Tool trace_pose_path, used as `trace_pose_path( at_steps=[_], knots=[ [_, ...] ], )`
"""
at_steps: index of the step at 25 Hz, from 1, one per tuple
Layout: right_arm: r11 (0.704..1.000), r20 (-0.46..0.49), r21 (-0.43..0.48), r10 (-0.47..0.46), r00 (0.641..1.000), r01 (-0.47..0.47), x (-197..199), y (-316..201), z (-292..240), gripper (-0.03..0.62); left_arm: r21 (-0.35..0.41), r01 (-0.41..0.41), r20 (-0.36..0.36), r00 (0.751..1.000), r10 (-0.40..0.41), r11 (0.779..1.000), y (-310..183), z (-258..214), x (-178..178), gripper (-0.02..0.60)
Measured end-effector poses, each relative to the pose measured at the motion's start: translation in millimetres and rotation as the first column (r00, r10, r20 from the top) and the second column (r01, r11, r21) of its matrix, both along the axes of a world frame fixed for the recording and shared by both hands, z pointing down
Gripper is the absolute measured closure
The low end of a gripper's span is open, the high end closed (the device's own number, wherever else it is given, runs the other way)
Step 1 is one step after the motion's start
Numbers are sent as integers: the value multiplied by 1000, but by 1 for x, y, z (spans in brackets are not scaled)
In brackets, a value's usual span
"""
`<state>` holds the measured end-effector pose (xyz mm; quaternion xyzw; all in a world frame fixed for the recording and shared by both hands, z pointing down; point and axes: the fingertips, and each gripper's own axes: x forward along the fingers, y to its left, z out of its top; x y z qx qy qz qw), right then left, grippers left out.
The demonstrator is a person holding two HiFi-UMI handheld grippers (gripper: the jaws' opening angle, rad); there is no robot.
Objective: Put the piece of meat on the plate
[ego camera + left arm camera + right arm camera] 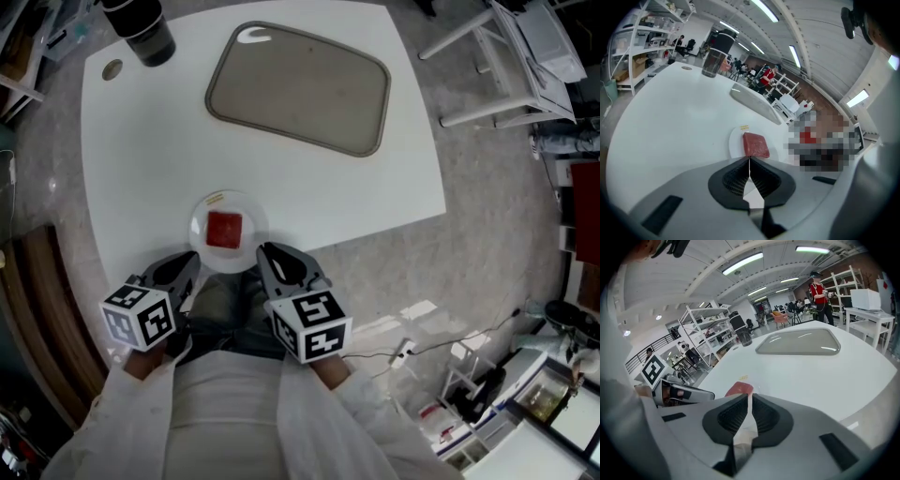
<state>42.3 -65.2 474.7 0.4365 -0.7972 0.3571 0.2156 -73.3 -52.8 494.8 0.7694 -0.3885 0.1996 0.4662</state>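
Closest to the head camera sit both grippers, held over my lap just off the near edge of the white table. Left gripper: jaws fully together, nothing between the pads. Right gripper: jaws likewise pressed together and empty. Each gripper view confirms that the pads meet at the tips.

Piece of meat: a flat red square lying at the centre of the small white plate. It is free of both grippers. Left gripper tips lie at 7 o'clock from the plate and right gripper tips at 5 o'clock, both just beside its rim. I cannot tell whether either touches the rim.

Plate position: at the table's near edge, with its 6 o'clock rim close to that edge. A small yellow mark shows on the plate at 11 o'clock from the meat.

Clearance: bare table top surrounds the plate at 9, 12 and 3 o'clock. A grey cutting board with rounded corners lies at 1 o'clock, well apart from the plate. A black cylindrical container stands at 11 o'clock near the far left corner, with a small round disc beside it. The right table edge runs at 3 o'clock, well apart. Beyond it are speckled floor and, at 2 o'clock, a white rack.
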Motion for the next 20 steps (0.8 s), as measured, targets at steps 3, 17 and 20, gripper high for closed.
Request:
trace_pose_path(
  at_steps=[3, 17, 20],
  knots=[
    [1000, -6, -17, -7, 1000, 7, 2, 1, 6, 577, -7, 21, 37, 999, -20, 1000, 1, 7, -4, 571],
    [998, -36, -69, 7, 999, -9, 9, -5, 26, 553, -68, 69, 28, 997, -67, 995, 6, 23, -4, 513],
    [997, -35, -83, 9, 999, -12, 8, -6, 30, 508, -77, 65, 30, 998, -63, 995, 7, 24, -3, 502]
  ],
)
